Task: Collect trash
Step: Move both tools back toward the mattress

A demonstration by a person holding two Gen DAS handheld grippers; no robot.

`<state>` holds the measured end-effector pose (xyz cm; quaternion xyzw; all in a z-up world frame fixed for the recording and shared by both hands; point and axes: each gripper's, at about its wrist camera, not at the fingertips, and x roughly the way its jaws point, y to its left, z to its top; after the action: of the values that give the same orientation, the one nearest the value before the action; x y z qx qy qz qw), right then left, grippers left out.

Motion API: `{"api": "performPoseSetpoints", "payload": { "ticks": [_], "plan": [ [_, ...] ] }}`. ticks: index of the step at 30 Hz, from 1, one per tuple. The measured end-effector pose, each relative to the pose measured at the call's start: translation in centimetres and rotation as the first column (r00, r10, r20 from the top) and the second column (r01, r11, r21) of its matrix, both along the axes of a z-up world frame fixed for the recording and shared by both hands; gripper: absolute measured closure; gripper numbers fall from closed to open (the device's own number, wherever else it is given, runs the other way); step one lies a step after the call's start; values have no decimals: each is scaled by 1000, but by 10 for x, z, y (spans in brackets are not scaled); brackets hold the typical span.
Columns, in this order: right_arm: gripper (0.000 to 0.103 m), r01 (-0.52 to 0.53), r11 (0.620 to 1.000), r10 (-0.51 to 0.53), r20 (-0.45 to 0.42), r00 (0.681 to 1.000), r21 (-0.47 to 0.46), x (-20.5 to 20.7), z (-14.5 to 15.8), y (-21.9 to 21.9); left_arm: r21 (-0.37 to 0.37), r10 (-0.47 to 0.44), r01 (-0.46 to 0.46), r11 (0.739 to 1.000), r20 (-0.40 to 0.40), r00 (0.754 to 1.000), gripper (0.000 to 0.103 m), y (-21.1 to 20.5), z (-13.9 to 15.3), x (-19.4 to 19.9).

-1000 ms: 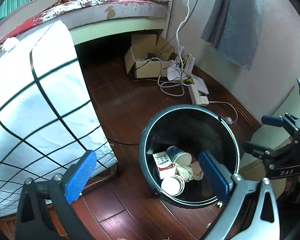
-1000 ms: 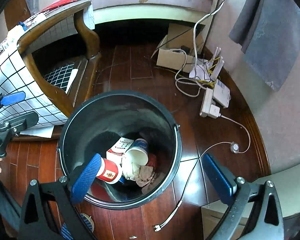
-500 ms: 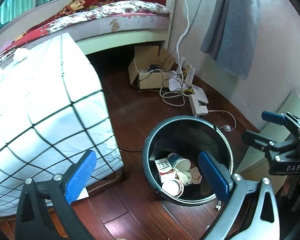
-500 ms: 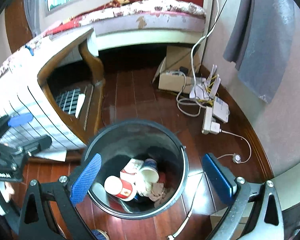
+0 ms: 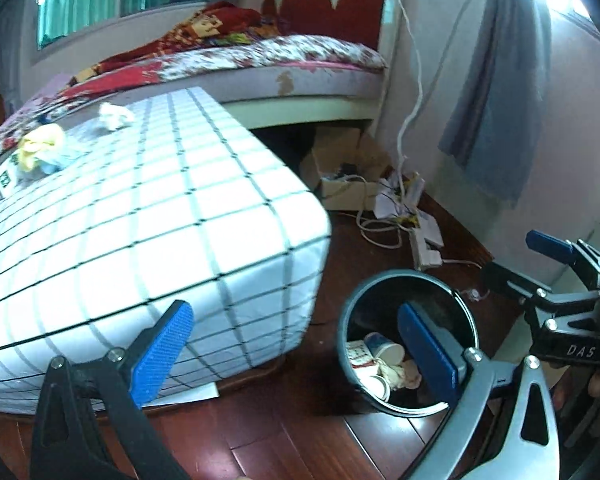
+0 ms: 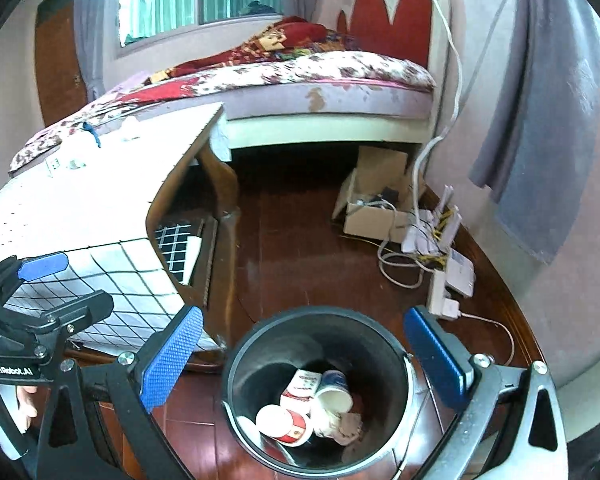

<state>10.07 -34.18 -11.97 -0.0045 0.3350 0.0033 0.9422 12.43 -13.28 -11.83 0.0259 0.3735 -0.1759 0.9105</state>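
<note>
A dark round trash bin (image 6: 396, 350) stands on the wooden floor and holds paper cups (image 6: 286, 424) and crumpled paper; it also shows in the left wrist view (image 5: 350, 312). My right gripper (image 6: 304, 354) is open and empty, high above the bin. My left gripper (image 5: 296, 346) is open and empty, above the floor between the bin and the table. On the checked tablecloth (image 5: 140, 220) lie a white crumpled tissue (image 5: 114, 116), a yellow and blue wrapper heap (image 5: 44, 150) and a small card (image 5: 4, 178).
A bed (image 6: 300, 80) stands behind the table. A cardboard box (image 6: 374, 204), cables and a power strip (image 6: 440, 292) lie by the wall. A grey cloth (image 6: 540, 160) hangs on the right. The table's wooden leg (image 6: 224, 216) stands beside the bin.
Both grippers have risen and drawn back from the bin. The bin looks smaller, and the table top with its litter and the bed have come into view.
</note>
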Motion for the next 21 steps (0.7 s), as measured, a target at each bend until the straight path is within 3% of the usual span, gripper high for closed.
{"api": "performPoseSetpoints", "payload": {
  "ticks": [11, 17, 21],
  "plan": [
    [1, -96, 989, 91, 49, 995, 111, 35, 33, 71, -38, 181, -180, 983, 42, 983, 0, 94, 26, 14],
    [1, -172, 981, 164, 84, 983, 90, 57, 44, 124, 3, 285, -286, 958, 62, 957, 0, 159, 39, 31],
    [1, -226, 973, 223, 60, 973, 49, 82, 50, 161, 14, 356, -357, 934, 70, 932, 0, 201, 47, 38]
  ]
}}
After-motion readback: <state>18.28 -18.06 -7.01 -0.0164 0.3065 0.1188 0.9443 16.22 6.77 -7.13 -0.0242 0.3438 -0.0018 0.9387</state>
